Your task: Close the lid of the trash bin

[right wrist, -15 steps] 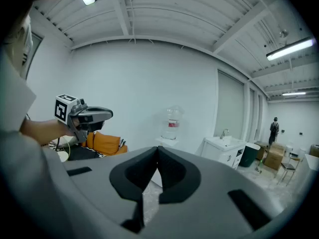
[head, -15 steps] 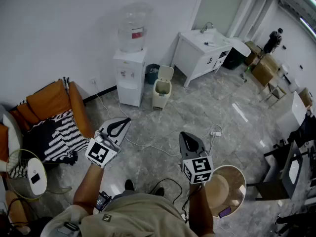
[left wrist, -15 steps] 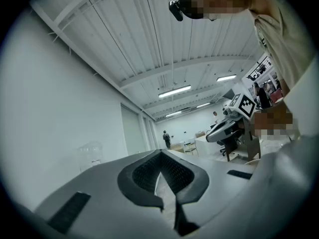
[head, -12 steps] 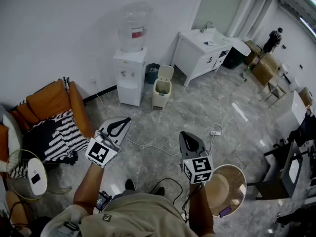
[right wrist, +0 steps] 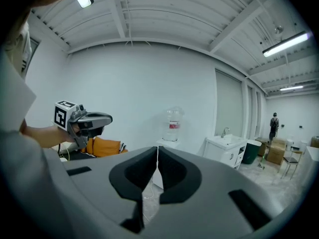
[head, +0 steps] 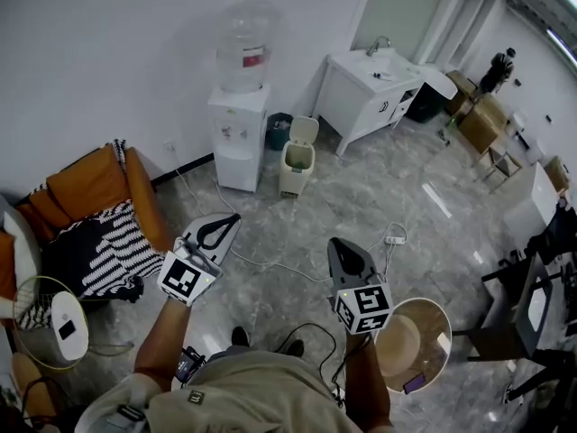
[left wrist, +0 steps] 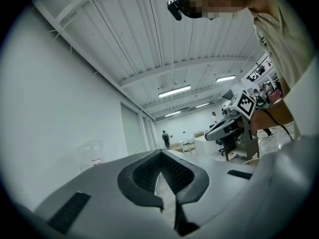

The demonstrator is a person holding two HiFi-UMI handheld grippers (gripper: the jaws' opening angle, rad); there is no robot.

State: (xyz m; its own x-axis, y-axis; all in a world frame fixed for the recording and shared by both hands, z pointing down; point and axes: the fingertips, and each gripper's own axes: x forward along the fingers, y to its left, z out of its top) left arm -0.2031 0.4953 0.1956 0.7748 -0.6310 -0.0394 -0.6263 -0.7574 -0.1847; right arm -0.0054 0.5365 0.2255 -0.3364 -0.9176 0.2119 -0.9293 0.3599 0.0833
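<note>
Two grippers are held out in front of us, both well short of the task's thing. Our left gripper [head: 231, 220] points level toward the far wall. In its own view the fingers [left wrist: 142, 175] meet at their tips, with only a narrow wedge of floor showing between them lower down, and nothing is held. Our right gripper [head: 337, 244] tips slightly downward, its fingers pressed together along a thin seam, and it is empty as well.

The trash bin [head: 295, 168] stands on the grey marbled floor [head: 361, 197] across the room, just beside the water dispenser [head: 238, 138] and close to the white wall. Its lid [head: 304, 131] is up, tilted back on its hinge, so the bin's mouth is open. A smaller dark bin [head: 279, 132] sits behind it, between the dispenser and the white sink cabinet [head: 370, 93]. Both grippers are well apart from the trash bin. A white cable [head: 270, 264] lies across the floor between us and it, and a power strip [head: 394, 240] lies off to the right.

At our left an orange armchair [head: 90, 188] carries a black-and-white striped blanket [head: 113, 251]. In the right gripper view the dispenser's bottle [right wrist: 173, 119] shows just above the fingers — the trash bin itself we cannot make out there.
</note>
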